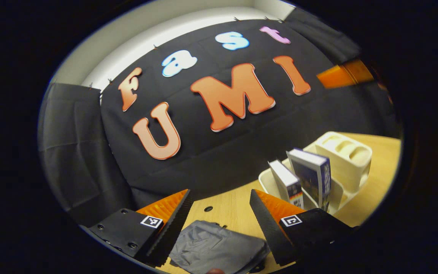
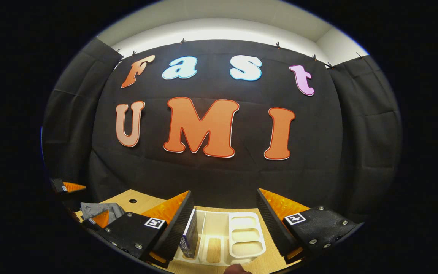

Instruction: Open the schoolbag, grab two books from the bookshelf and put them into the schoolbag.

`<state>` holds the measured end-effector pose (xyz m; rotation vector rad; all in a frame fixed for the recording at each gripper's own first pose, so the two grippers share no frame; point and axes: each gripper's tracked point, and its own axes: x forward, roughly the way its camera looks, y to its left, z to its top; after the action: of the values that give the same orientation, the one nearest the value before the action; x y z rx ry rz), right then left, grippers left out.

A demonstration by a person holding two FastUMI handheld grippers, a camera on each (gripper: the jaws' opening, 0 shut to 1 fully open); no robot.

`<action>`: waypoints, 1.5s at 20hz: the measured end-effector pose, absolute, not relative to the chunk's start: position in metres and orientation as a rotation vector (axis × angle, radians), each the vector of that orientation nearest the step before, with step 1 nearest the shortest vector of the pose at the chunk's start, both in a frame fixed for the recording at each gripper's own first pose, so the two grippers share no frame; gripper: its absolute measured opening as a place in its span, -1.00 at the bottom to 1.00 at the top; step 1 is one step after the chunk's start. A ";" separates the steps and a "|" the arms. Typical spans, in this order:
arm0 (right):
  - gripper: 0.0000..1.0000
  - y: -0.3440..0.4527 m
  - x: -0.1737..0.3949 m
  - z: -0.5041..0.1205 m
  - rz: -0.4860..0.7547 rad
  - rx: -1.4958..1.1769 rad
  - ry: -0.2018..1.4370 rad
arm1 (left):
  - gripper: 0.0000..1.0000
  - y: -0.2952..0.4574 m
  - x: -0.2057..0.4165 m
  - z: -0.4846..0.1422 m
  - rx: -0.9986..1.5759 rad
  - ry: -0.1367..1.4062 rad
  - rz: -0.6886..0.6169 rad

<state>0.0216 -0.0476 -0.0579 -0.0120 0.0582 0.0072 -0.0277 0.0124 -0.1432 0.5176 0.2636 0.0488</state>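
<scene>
Lying between left fingers (image 1: 260, 213): schoolbag (image 1: 219, 247).

Two upright books (image 1: 304, 179) crowd the bookshelf's (image 1: 346, 160) near slot; far compartments lie open.

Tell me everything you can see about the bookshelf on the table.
The bookshelf is a cream desktop rack, seemingly plastic, standing upright on the wooden table. One end is a raised block with three oval pockets; the rest is an open tray split by a divider. Two books stand leaning in the tray. In the right gripper view it sits below the open fingers of the right gripper, which does not touch it.
</scene>
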 end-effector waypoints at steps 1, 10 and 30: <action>0.96 -0.049 0.021 -0.061 0.011 -0.015 0.062 | 0.93 0.011 -0.031 -0.161 0.565 0.300 0.039; 0.96 -0.057 0.031 -0.077 0.046 -0.023 0.077 | 0.90 0.029 -0.084 -0.276 0.819 0.589 0.033; 0.95 -0.055 0.051 -0.107 0.133 0.015 0.124 | 0.24 0.112 -0.080 -0.355 0.962 0.859 0.120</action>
<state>0.0514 -0.0552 -0.1069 0.0149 0.1244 0.1335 -0.0804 0.1119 -0.3550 0.9616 0.8590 0.1200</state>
